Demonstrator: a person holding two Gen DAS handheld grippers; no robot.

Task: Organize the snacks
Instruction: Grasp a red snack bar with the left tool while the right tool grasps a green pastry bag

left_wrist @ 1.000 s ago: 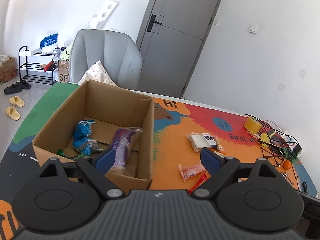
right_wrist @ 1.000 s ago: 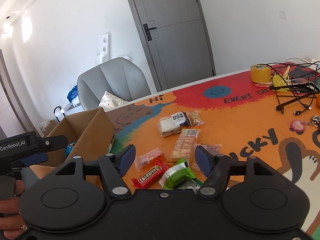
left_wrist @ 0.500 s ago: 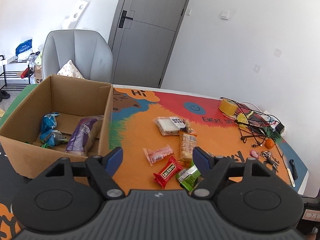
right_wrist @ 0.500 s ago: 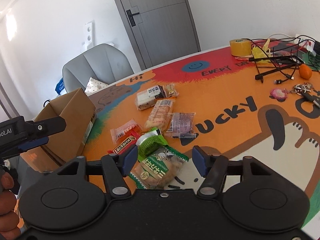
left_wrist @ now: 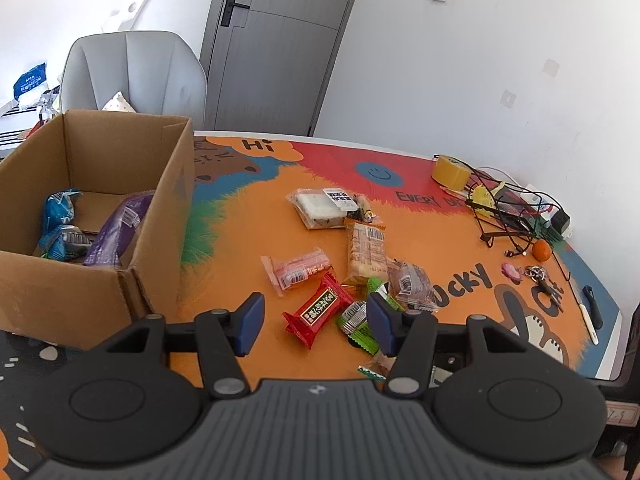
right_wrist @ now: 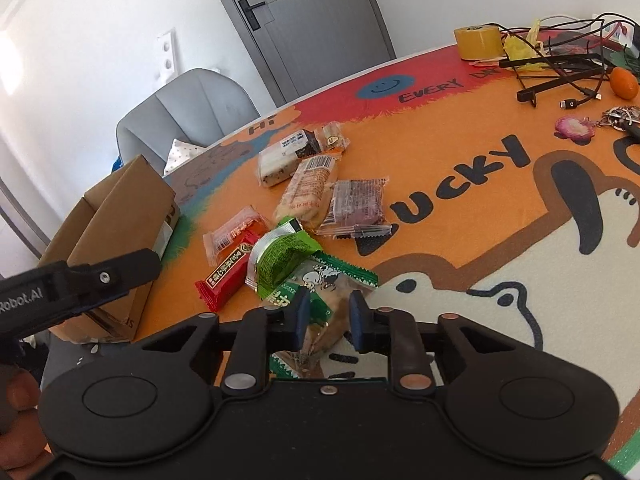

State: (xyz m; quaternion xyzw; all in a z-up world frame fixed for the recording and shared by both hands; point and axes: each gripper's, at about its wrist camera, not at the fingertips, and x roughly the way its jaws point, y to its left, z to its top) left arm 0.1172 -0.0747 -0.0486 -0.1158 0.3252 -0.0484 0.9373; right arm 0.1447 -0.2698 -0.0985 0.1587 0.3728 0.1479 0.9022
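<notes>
Nearest us, our right gripper [right_wrist: 326,318] has just closed on the green-edged clear cracker packet [right_wrist: 320,300]. Our left gripper [left_wrist: 312,326] has been narrowing, nothing between its fingers, above the red candy wrapper [left_wrist: 318,310]. About seven snacks remain on the colourful printed mat [left_wrist: 460,240]; the brown cardboard box [left_wrist: 80,288] holds three, partly hidden by its wall.

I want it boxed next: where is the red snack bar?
The red snack bar lies on the orange mat ahead of the left gripper, between the pink packet and the green packet, right of the cardboard box.
</notes>
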